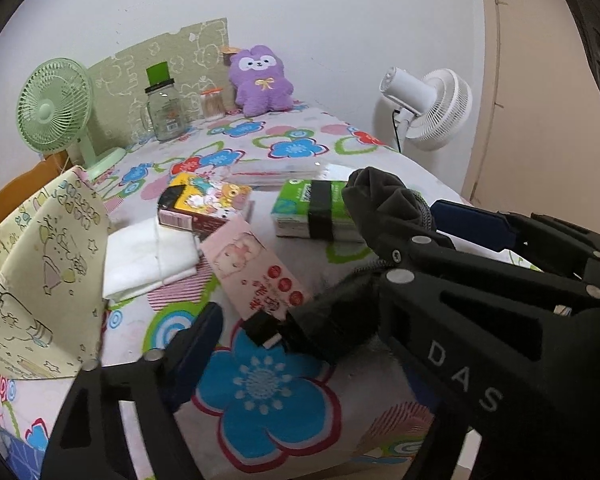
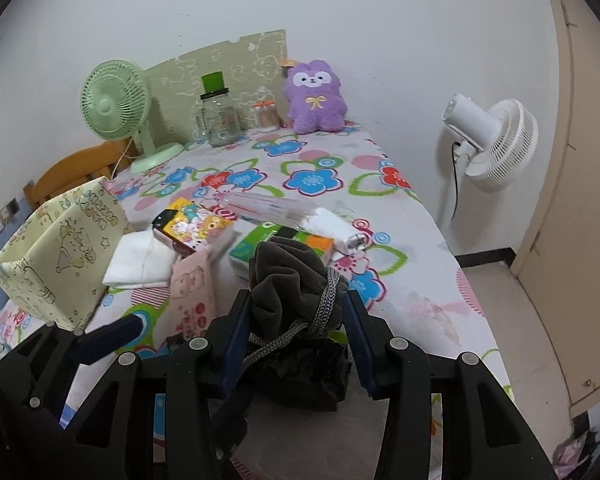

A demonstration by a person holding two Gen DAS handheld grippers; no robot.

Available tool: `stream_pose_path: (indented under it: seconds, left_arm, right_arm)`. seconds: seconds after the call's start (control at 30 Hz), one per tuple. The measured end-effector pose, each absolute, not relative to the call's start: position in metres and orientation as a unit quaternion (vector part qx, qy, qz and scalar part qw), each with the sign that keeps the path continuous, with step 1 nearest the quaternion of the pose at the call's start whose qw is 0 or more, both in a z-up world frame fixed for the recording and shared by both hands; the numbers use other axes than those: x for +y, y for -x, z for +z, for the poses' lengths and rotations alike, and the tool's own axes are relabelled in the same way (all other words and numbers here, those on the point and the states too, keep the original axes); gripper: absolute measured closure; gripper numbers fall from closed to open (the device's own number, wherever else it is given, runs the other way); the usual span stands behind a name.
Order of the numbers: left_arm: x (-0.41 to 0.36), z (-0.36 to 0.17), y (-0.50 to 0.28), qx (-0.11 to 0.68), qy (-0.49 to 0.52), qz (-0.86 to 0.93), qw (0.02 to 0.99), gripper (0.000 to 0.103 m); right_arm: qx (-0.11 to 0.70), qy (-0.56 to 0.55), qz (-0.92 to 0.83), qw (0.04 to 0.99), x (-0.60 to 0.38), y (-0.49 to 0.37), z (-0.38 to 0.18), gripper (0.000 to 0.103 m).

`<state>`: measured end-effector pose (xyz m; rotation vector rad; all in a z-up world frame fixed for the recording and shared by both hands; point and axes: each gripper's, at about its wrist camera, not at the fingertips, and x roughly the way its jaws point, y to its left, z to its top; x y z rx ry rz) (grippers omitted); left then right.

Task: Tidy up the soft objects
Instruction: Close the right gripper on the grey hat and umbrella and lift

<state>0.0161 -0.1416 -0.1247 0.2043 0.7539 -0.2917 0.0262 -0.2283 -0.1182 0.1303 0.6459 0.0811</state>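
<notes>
The dark grey drawstring cloth pouch is clamped in the right claw, the left claw gaping around it without pressing, so carrying to the pale yellow cartoon-print fabric box is judged next.

- The yellow fabric box stands open-topped at the table's left edge; nothing covers its mouth, so the way in from above is free.
- Just right of the box, a folded white cloth, a cartoon-printed carton and a pink packet crowd the tablecloth.
- Further right of the box, a green tissue pack and a clear-wrapped bundle block the middle.
- Behind the box, a green fan, a glass jar and a purple plush line the far edge.
- Bare flowered cloth lies between that far row and the clutter, and along the table's right side.
</notes>
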Motion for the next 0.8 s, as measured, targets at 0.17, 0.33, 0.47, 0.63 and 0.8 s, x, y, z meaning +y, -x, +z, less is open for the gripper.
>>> stream_pose_path:
  seconds: [0.17,0.33,0.47,0.63,0.8]
  left_arm:
    - [-0.144,-0.132,-0.021,0.388,-0.089,-0.151,0.905,0.053]
    - [-0.147,-0.133,-0.021,0.386,-0.092,-0.148,0.906,0.059]
    - [-0.145,-0.131,-0.021,0.387,-0.089,-0.148,0.906,0.065]
    - [-0.137,-0.126,-0.023,0.388,-0.079,-0.142,0.907,0.069]
    - [-0.127,-0.119,-0.024,0.385,-0.065,-0.134,0.911,0.07]
  right_arm:
    - [0.323,-0.075,0.036,0.943,-0.235,-0.027,-0.125,0.054]
    - [0.327,-0.089,0.038,0.94,-0.237,-0.028,-0.129,0.054]
    - [0.327,-0.088,0.039,0.94,-0.235,-0.029,-0.129,0.054]
    - [0.327,-0.084,0.046,0.94,-0.227,-0.03,-0.126,0.054]
    - [0.322,-0.075,0.052,0.942,-0.216,-0.03,-0.118,0.054]
